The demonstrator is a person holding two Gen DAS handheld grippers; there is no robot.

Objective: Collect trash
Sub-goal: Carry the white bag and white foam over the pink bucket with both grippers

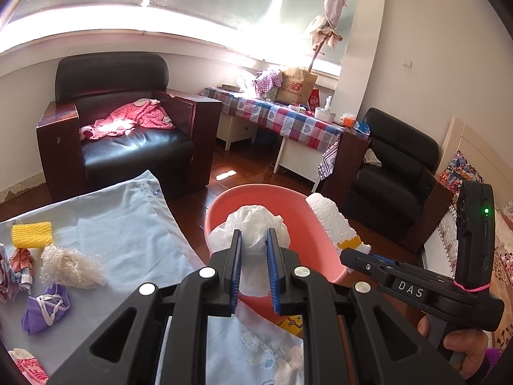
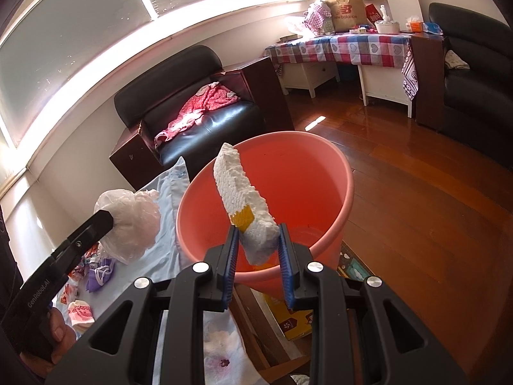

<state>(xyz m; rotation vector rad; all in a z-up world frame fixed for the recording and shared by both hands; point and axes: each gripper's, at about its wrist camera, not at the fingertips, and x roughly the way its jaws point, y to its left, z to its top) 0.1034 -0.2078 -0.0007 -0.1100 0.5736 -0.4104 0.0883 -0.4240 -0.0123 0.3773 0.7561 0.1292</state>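
Left gripper (image 1: 253, 240): pinches a crumpled white thin plastic bag (image 1: 256, 224) between blue ribbed pads; jaws nearly together, film bunched in the gap.
Right gripper (image 2: 258, 234): clamps the lower end of a white foam packing strip with a yellow band (image 2: 243, 192); jaws narrow, pads pressed against both faces.
Pink round plastic basin (image 2: 320, 173): sits beside the pale blue cloth-covered surface (image 1: 128, 224), mouth open upward, apparently empty.
Bag position: held at the near rim of the basin, partly over it.
Foam position: tilted upward over the basin mouth, free end high.
Bag handling: likely very light, limp, slippery; best gripped on a thick gathered fold, since a single layer may slide out or tear.
Foam handling: probably near weightless, stiff but crumbly; best held across the flat faces near the middle with gentle pressure, as hard squeezing may dent or snap it.
Release risk: both may drift or cling to the pads rather than drop straight.
Remaining trash: yellow foam net sleeve (image 1: 31, 232), white frizzy fibre clump (image 1: 70, 266), purple face mask (image 1: 46, 308) lie on the cloth.
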